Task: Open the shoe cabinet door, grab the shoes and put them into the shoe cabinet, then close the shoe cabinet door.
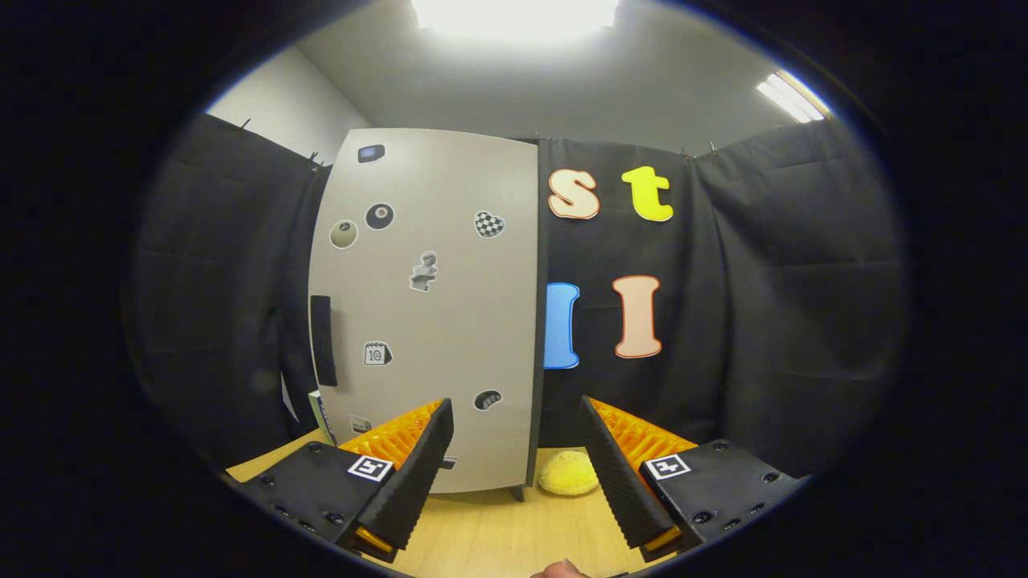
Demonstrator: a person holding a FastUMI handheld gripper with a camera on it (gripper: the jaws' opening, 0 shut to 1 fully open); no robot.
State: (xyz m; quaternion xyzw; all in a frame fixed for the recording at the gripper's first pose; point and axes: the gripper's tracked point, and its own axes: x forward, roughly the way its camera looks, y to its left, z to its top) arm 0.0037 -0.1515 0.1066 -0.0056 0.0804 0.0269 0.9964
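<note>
While your gripper [516,433] hangs above the table [498,538], its fingers stand wide apart and grip nothing; only bare air and tabletop lie between them. Beyond the fingers the cabinet [426,305] stands upright on the table, its pale door [450,337] facing you and shut as far as you can tell, with a dark vertical handle [321,339] near the door's left edge. Small stickers [379,216] dot the door, too small for you to make out in detail, and the lowest ones are partly covered by your left finger. One short foot [518,492] shows under the cabinet's right corner; the rest of its base is hidden behind that finger. Just right of the cabinet, near its foot and between your fingers, a yellow fluffy shoe [569,473] lies on the table, touching nothing you hold. Its right end is cut off by your right finger, so you cannot tell its full shape or whether a second shoe lies beside it. At the cabinet's lower left something thin with a green edge [320,415] leans in the gap by the cloth wall [771,305], too hidden to name. Between the finger bases, close to you, a fingertip [560,570] of your hand peeks into sight.
</note>
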